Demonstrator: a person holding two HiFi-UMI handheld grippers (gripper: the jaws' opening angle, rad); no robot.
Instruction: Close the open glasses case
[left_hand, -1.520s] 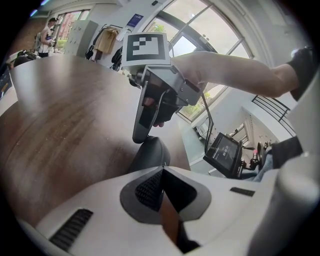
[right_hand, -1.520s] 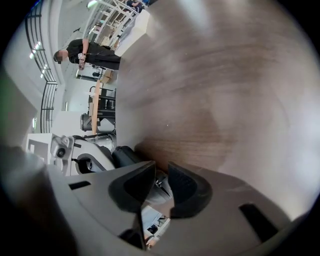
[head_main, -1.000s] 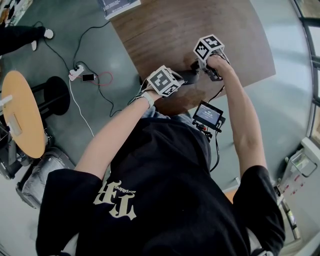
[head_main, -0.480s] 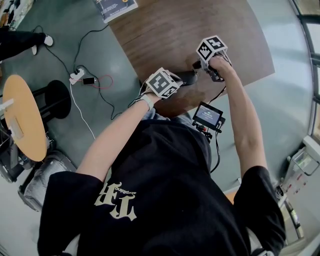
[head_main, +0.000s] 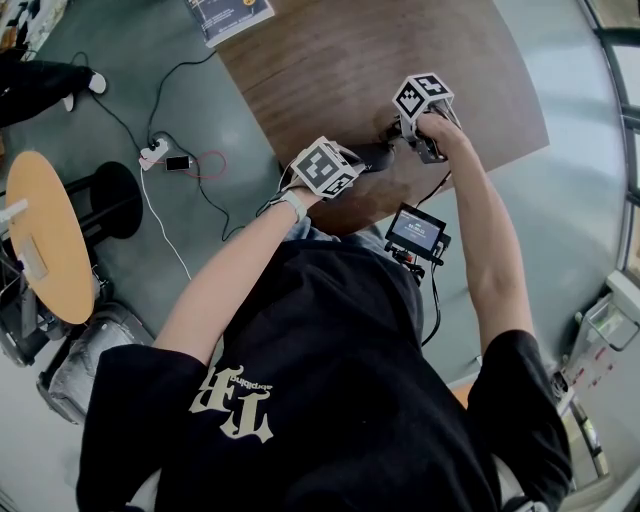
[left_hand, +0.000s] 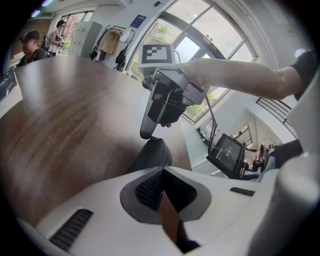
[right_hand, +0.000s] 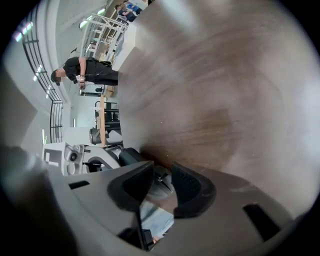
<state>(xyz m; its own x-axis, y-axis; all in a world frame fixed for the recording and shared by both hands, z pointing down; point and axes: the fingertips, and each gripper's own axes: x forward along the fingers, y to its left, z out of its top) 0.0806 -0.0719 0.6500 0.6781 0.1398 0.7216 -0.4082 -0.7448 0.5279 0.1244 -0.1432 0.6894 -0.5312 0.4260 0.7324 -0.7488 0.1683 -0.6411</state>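
Phone (head_main: 176, 161) beside power strip (head_main: 152, 150) on floor (head_main: 560, 200)

Head view: above the person, facing steeply down at the near edge of the desk (head_main: 330, 70). Left gripper view: low, close over the desk, facing the right gripper (left_hand: 147, 131). Right gripper view: skims the desk, facing the room beyond. All three share the desk.

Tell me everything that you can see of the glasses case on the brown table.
The glasses case is dark, almost black, with a smooth rounded shell; the material may be hard plastic or leather. It lies flat near the edge of the wooden table. One finger of the right hand-held gripper comes down onto or just above its far end. The left hand-held gripper, jaws together, sits at its near end. Whether the lid is fully shut cannot be told.
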